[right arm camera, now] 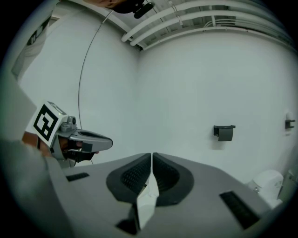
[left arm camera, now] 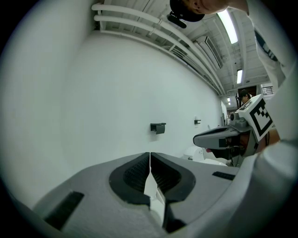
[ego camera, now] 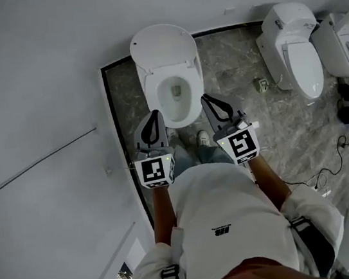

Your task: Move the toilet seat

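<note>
In the head view a white toilet (ego camera: pixel 174 93) stands against the wall, its lid (ego camera: pixel 162 46) tipped up and back and the bowl open. I cannot tell whether the seat ring lies on the rim. My left gripper (ego camera: pixel 156 113) hovers by the bowl's front left and my right gripper (ego camera: pixel 206 98) by its front right. Both are held above the toilet and point toward the wall. The left gripper view shows its jaws (left arm camera: pixel 149 155) shut with nothing between them. The right gripper (right arm camera: pixel 152 155) is likewise shut and empty. Neither touches the toilet.
Two more white toilets (ego camera: pixel 298 52) (ego camera: pixel 342 45) stand to the right on the marble floor (ego camera: pixel 255 117). Nearby lie a small object (ego camera: pixel 262 84) and cables (ego camera: pixel 334 164). A white wall (ego camera: pixel 34 111) rises on the left, and a black holder (right arm camera: pixel 224 132) hangs on the wall ahead.
</note>
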Demonstrator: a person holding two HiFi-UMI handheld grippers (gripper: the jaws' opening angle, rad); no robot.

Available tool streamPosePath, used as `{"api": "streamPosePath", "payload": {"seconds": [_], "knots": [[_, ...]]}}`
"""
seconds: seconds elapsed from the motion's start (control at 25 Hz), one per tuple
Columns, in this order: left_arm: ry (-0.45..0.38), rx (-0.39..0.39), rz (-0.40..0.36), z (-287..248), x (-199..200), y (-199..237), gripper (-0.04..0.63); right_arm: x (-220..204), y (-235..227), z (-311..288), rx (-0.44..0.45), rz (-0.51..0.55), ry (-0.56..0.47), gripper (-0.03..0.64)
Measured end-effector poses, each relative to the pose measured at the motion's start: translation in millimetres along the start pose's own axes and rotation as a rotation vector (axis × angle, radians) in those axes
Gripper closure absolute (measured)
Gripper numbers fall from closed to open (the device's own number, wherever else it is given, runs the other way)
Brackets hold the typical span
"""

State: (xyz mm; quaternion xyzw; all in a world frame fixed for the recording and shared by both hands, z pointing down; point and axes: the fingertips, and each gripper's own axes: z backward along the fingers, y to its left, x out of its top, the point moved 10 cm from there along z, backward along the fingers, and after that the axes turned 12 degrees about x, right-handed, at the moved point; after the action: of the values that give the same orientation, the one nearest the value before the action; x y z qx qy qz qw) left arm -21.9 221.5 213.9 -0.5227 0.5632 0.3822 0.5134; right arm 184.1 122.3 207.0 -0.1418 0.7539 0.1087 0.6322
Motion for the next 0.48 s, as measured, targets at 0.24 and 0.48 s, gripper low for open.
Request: {"api": "streamPosePath", "payload": {"seconds": [0.24, 0.48], "knots": [[0.022, -0.061, -0.003, -31.0, -24.4, 15.9, 0.563, -17.5, -5.0, -25.0, -0.045, -0.017, 0.052, 0.581], [0.071, -0.135, -0.019, -62.9, -60.4, 39.9, 0.563, -51.7, -1.9, -62.2, -0.098, -0.050, 0.107, 0.581]]}}
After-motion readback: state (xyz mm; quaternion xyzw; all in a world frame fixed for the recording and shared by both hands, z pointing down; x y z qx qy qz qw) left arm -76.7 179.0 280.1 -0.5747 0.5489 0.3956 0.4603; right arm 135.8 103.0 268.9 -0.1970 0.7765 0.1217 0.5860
